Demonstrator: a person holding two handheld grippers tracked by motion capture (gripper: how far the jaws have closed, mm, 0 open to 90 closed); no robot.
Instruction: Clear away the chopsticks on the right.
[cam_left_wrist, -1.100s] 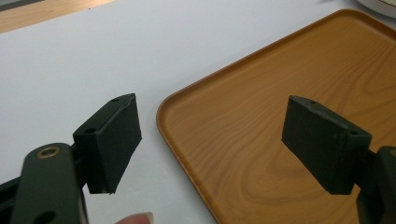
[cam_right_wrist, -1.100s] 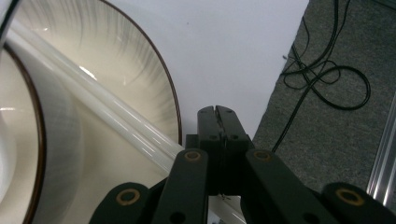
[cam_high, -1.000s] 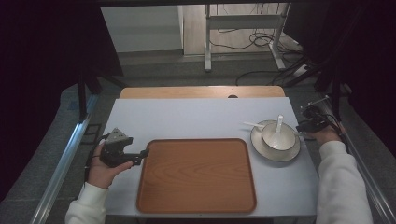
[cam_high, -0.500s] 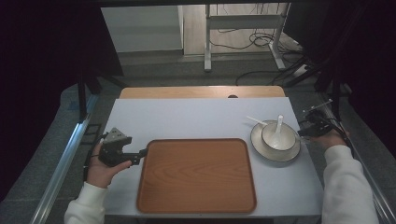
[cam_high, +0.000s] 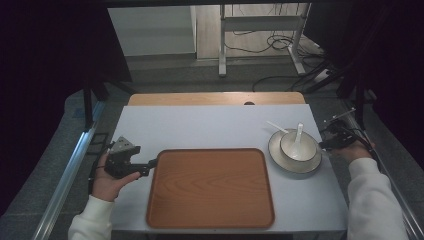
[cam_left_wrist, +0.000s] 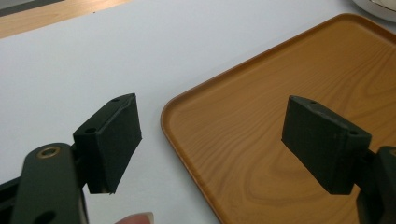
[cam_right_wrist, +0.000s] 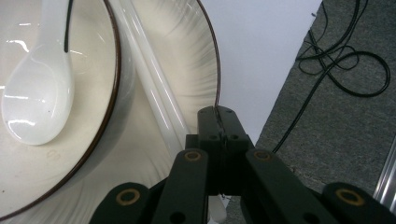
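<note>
- While the wide brown wooden tray (cam_high: 210, 187) lies bare in the middle of the white table top (cam_high: 210, 127), the work of loading it is, as I judge, only at its beginning: nothing stands on it yet.
- The round cream plate with the dark rim (cam_high: 294, 161) is on the table just beside the right edge of the tray, and it carries the small cream bowl (cam_high: 298, 146) with the white ceramic spoon (cam_high: 299, 134) leaning inside it.
- The right gripper (cam_right_wrist: 218, 122) is at the right rim of this plate with its jaws fully together; they meet at the rim, beside a white stick-like piece (cam_right_wrist: 154, 88) that lies along the bowl (whether they pinch the rim itself or the stick, I cannot tell).
- The left gripper (cam_left_wrist: 210, 140) rests at the left edge of the tray, its jaws wide apart and holding nothing; one pad (cam_left_wrist: 109, 140) is over the table and the other over the tray corner.
- What is left, in my judgement: to bring the plate with its bowl over the raised rim of the tray and to set it down inside.
- The room for moving is good: the tray is bare, and the table behind it is free up to the wooden strip (cam_high: 215, 98).
- The right side is tighter, because the plate lies near the right edge of the table, where the grey floor with black cables (cam_right_wrist: 345, 70) begins (a push outward there is a risk).
</note>
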